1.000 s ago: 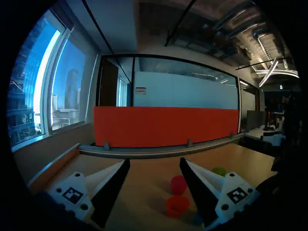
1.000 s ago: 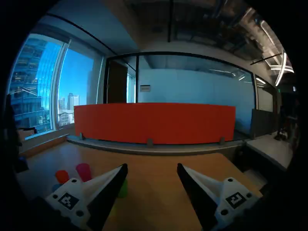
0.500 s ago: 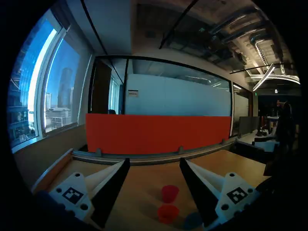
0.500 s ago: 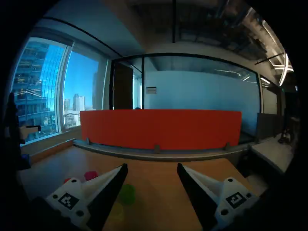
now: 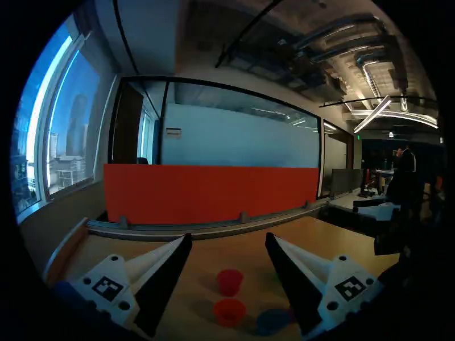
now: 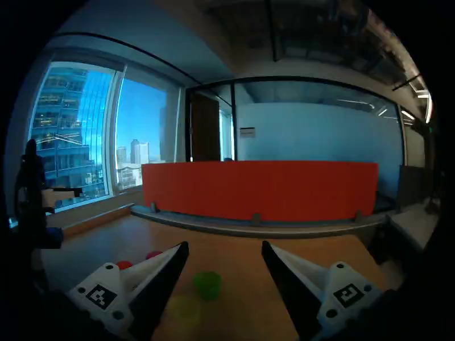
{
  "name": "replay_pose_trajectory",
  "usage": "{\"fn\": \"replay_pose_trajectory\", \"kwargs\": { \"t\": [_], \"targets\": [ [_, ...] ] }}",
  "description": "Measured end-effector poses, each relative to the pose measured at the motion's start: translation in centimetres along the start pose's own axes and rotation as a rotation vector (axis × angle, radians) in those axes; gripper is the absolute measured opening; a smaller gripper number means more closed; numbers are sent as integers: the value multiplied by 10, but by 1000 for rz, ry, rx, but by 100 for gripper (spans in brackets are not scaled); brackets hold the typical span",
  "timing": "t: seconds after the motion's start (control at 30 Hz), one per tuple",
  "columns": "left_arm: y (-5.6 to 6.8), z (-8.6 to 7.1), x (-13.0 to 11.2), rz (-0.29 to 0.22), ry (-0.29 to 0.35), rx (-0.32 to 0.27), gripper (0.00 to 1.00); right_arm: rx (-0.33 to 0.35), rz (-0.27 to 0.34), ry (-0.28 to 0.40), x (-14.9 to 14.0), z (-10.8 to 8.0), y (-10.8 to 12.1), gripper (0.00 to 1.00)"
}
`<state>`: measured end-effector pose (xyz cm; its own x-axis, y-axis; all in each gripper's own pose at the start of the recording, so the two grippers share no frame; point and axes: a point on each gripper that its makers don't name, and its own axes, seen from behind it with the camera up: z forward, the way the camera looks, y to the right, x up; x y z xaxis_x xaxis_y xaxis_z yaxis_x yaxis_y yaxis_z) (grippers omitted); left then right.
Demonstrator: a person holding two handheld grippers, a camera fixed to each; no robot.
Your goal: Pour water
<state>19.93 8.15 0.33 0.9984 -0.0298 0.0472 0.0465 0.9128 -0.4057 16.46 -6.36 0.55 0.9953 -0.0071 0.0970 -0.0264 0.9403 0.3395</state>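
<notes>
Pouring has not begun, as I judge it: no cup is held. The left hand-held gripper (image 5: 227, 236) is spread wide and empty. Ahead of its gap on the bench (image 5: 247, 254) stand a red cup (image 5: 229, 281), a nearer orange cup (image 5: 229, 311) and a blue cup (image 5: 272, 321) to the right. The right hand-held gripper (image 6: 224, 244) is likewise released, with a green cup (image 6: 206, 284) ahead.

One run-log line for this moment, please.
left gripper open, empty | right gripper open, empty | red cup ahead of left | green cup ahead of right | pouring not begun
</notes>
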Motion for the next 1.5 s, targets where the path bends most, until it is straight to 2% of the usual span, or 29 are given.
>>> {"fn": "replay_pose_trajectory", "kwargs": {
  "t": [0.27, 0.5, 0.9, 1.5],
  "targets": [
    [16, -2, -8, 12, -19, -90, 96, 120, -14, 18, 8, -1, -20, 99],
    [28, -6, -13, 15, -28, -155, 96, 205, -20, -14, 3, -6, -37, 99],
    [45, -12, -22, 34, -45, -248, 96, 238, -79, -78, -11, -3, -41, 99],
    [62, -10, -63, 88, -129, -371, 96, 285, -103, -150, -29, 8, -36, 99]
  ]
}}
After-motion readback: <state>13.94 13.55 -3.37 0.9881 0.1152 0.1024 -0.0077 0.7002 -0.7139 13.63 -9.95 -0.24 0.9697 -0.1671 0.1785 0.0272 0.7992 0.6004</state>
